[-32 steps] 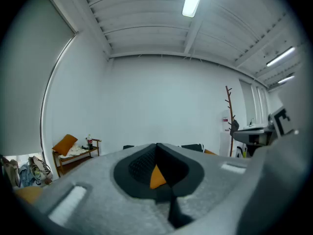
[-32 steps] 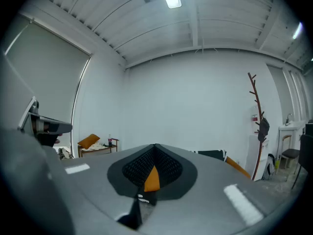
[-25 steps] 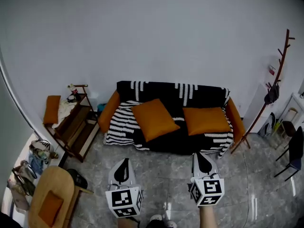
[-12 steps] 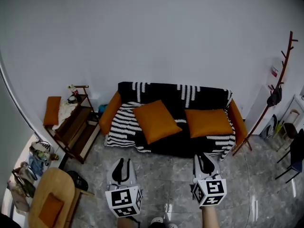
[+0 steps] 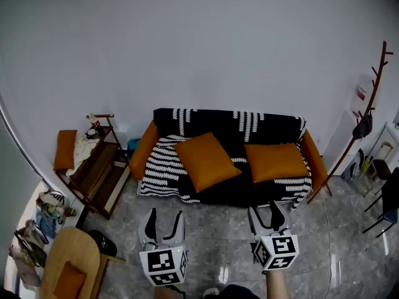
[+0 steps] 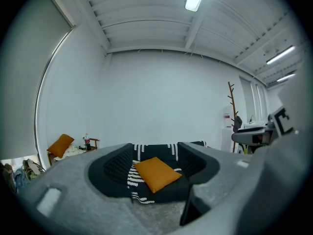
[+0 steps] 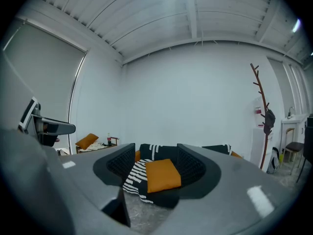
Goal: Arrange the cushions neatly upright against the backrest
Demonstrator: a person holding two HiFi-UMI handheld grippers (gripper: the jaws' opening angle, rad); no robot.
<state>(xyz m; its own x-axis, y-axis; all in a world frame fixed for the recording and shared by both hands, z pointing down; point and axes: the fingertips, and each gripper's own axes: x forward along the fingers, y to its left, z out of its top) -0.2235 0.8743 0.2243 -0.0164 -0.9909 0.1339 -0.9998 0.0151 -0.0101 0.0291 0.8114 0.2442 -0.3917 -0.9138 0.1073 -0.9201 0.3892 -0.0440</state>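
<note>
Two orange cushions lie flat on the sofa seat: the left cushion (image 5: pixel 205 160) turned like a diamond, the right cushion (image 5: pixel 275 162) lying square. The sofa (image 5: pixel 146 146) has orange arms and a black-and-white throw over its backrest (image 5: pixel 228 121). My left gripper (image 5: pixel 163 223) and right gripper (image 5: pixel 265 215) hover over the floor in front of the sofa, well short of it. Both have just been opening and stand open with nothing between the jaws. The left gripper (image 6: pixel 154 168) frames the left cushion (image 6: pixel 156 174); the right gripper (image 7: pixel 156 168) frames the right cushion (image 7: pixel 163 175).
A wooden side rack (image 5: pixel 100 167) left of the sofa carries a third orange cushion (image 5: pixel 63 149) and a bottle. A round wooden chair (image 5: pixel 68 260) and bags (image 5: pixel 43 210) stand at lower left. A coat stand (image 5: pixel 365 98) and dark chairs (image 5: pixel 386 198) are on the right. The floor (image 5: pixel 218 229) is grey tile.
Both grippers' jaws have gone from shut to open. Both have moved forward slightly toward the sofa, and the head view has shifted a little.
</note>
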